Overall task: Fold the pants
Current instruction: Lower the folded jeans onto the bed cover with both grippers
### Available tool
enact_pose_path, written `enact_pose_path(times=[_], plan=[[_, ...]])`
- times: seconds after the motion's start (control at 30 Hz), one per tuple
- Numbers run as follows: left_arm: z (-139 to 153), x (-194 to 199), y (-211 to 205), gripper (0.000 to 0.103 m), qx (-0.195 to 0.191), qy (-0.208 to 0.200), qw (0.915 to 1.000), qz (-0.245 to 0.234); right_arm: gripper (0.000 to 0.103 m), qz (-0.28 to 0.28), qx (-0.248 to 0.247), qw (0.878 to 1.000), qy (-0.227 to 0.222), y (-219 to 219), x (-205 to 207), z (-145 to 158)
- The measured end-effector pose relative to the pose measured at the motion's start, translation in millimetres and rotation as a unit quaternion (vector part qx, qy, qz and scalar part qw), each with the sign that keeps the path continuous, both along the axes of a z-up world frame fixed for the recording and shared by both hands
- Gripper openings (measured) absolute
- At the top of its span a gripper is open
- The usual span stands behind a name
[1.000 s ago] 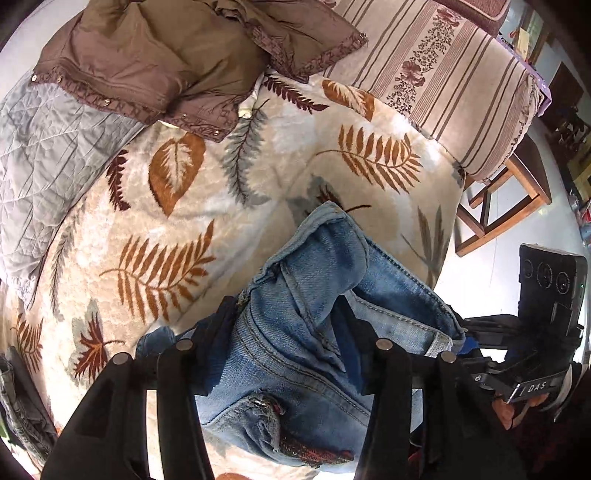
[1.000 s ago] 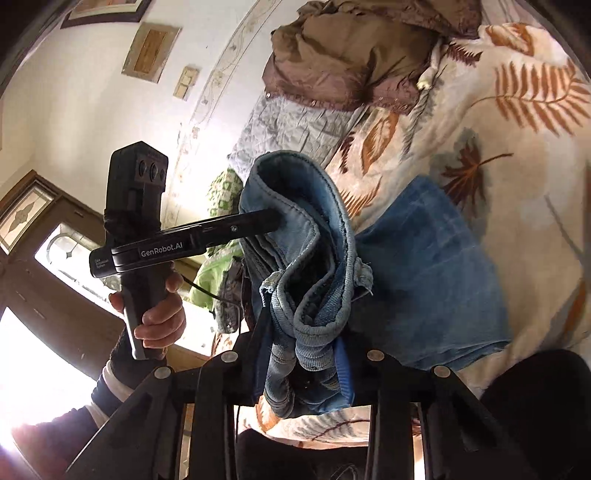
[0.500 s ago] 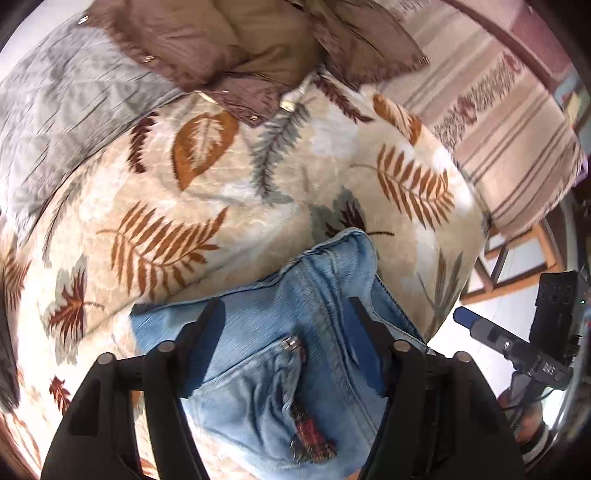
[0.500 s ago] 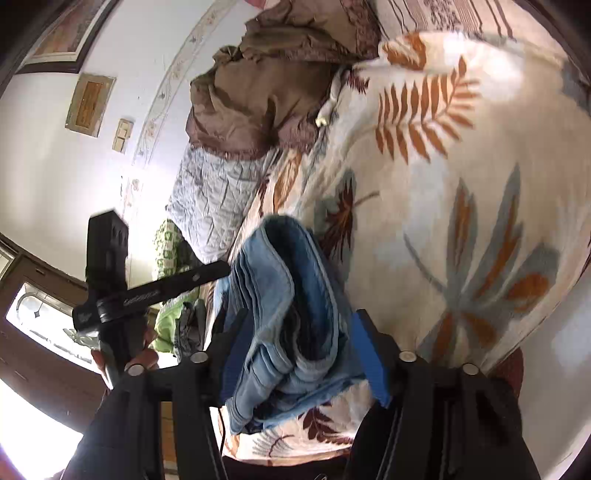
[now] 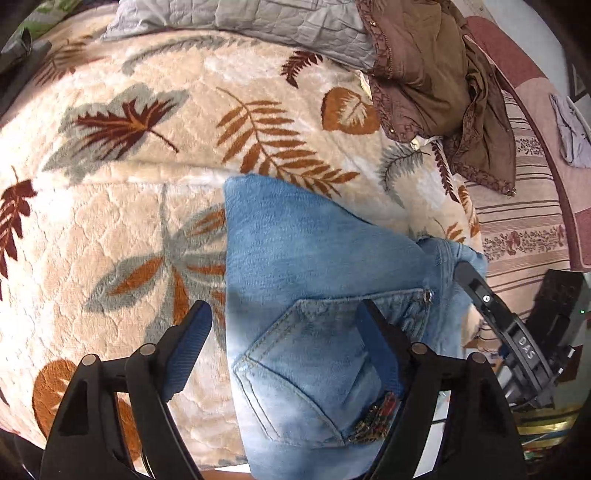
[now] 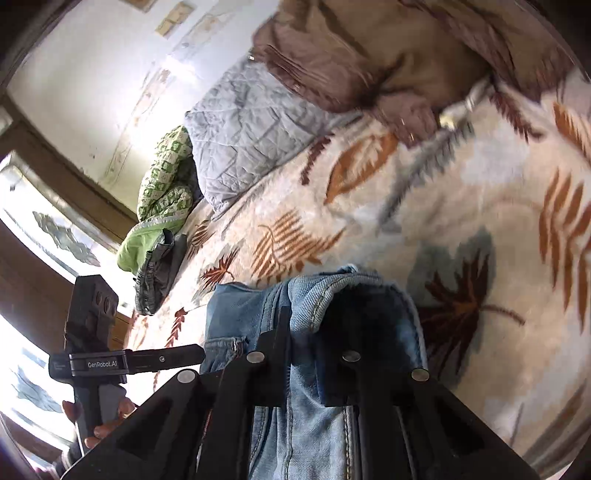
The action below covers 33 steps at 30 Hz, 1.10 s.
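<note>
Left wrist view, left to right. Leaf-print blanket [image 5: 122,206] covers the bed. My left hand-held gripper [image 5: 284,332] hangs over the jeans [image 5: 314,295] with its jaws spread wide, blue pads showing, nothing between them. Left finger [image 5: 184,343] sits over bare blanket just beside the jeans' left edge; right finger is over the denim by the back pocket [image 5: 306,373]. Whether either fingertip touches the cloth, I cannot tell.

Jeans lie folded flat on the blanket at the near edge of the bed, back pocket up, a red patch [image 5: 376,417] at the pocket's lower right corner. Grey quilt [image 5: 295,22] at the far side of the bed; brown garment [image 5: 432,74] bunched to its right, partly on the blanket. Striped cover [image 5: 524,236] farther right. My right hand-held gripper [image 5: 476,284] enters from the right and meets the jeans' right edge at the waistband.

Right wrist view, left to right. Left hand-held gripper's body, marked "GenRobot.AI", at the lower left. Green bedding [image 6: 162,199] and a dark garment [image 6: 159,273] lie near the wall, grey quilt beside them. Right hand-held gripper [image 6: 306,332]: jaws drawn close with the waistband's thick denim edge pinched between them. The cloth runs down through the fingers toward the camera. View is motion-blurred on the right side.
</note>
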<state>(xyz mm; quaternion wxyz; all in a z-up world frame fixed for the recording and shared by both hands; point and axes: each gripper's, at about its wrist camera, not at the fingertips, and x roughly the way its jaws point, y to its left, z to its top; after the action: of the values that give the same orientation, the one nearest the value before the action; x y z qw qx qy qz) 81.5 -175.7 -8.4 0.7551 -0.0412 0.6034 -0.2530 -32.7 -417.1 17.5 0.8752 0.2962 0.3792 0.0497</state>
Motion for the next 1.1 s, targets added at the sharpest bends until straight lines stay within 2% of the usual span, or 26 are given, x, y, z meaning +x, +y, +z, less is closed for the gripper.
enact_pose_path(times=[0.07, 0.13, 0.2, 0.27, 0.3, 0.4, 0.47, 0.6, 0.67, 0.7, 0.73, 0.77, 0.8, 0.83, 0.87, 0.93, 1.03, 1.1], plan=[[-17.2, 5.4, -12.6, 0.082, 0.022, 0.008, 0.9997, 0.002, 0.011, -0.015, -0.043, 0.999, 0.014, -2.3, 1.5, -0.5], [-41.4, 11.7, -23.7, 0.084, 0.036, 0.036, 0.9987, 0.0, 0.019, -0.022, -0.052, 0.996, 0.068, -13.7, 9.7, -30.3], [-45.7, 15.9, -25.0, 0.087, 0.036, 0.038, 0.9986, 0.011, 0.021, -0.024, -0.056, 0.992, 0.112, -21.4, 14.5, -62.2], [-39.5, 17.6, -19.3, 0.087, 0.027, 0.049, 0.9984, 0.011, 0.025, -0.029, -0.04, 0.994, 0.098, -28.8, 9.9, -58.9], [-34.7, 17.1, -13.4, 0.086, 0.023, 0.052, 0.9983, 0.011, 0.032, -0.03, -0.029, 0.994, 0.097, -30.6, 7.7, -53.1], [-13.9, 1.1, 12.8, 0.085, 0.011, 0.044, 0.9989, 0.014, 0.032, -0.028, -0.008, 0.997, 0.078, -34.9, -12.4, -26.8], [-2.5, -18.7, 28.8, 0.085, -0.015, 0.043, 0.9989, 0.011, 0.032, -0.006, 0.002, 0.998, 0.056, -31.8, -32.4, -7.7], [4.3, -64.6, 30.1, 0.085, -0.037, 0.037, 0.9985, -0.013, 0.033, 0.045, -0.007, 0.999, -0.002, -4.7, -72.1, 21.0], [-6.4, -82.3, 23.3, 0.085, -0.038, 0.04, 0.9982, -0.023, 0.033, 0.063, -0.02, 0.998, -0.005, 10.1, -84.6, 19.0], [-17.5, -88.2, 16.8, 0.085, -0.023, 0.043, 0.9983, -0.031, 0.032, 0.071, -0.029, 0.997, 0.001, 16.6, -88.3, 12.7], [-32.4, -92.5, 10.3, 0.087, 0.001, 0.051, 0.998, -0.038, 0.028, 0.075, -0.043, 0.996, 0.015, 22.8, -90.0, 1.7], [-47.4, -94.7, 6.6, 0.093, 0.005, 0.069, 0.9967, -0.043, 0.027, 0.072, -0.071, 0.994, 0.044, 28.1, -90.3, -14.5], [-52.6, -95.9, 7.2, 0.096, -0.008, 0.069, 0.9968, -0.039, 0.028, 0.073, -0.095, 0.99, 0.079, 33.1, -88.9, -33.4], [-49.0, -97.7, 7.3, 0.097, -0.009, 0.057, 0.9977, -0.036, 0.028, 0.069, -0.096, 0.99, 0.081, 34.5, -91.5, -45.4], [-44.6, -100.0, 5.5, 0.097, 0.003, 0.046, 0.9982, -0.037, 0.028, 0.055, -0.096, 0.992, 0.058, 33.3, -96.4, -45.3], [-35.8, -104.2, 4.0, 0.096, 0.017, 0.022, 0.9987, -0.042, 0.031, 0.052, -0.097, 0.992, 0.062, 34.7, -95.5, -41.0], [-24.9, -106.5, 7.2, 0.095, 0.021, 0.014, 0.999, -0.037, 0.032, 0.048, -0.078, 0.993, 0.069, 30.2, -93.1, -36.4], [-17.2, -107.6, 12.8, 0.095, 0.019, 0.005, 0.9994, -0.029, 0.032, 0.043, -0.047, 0.996, 0.067, 21.8, -92.9, -31.0]])
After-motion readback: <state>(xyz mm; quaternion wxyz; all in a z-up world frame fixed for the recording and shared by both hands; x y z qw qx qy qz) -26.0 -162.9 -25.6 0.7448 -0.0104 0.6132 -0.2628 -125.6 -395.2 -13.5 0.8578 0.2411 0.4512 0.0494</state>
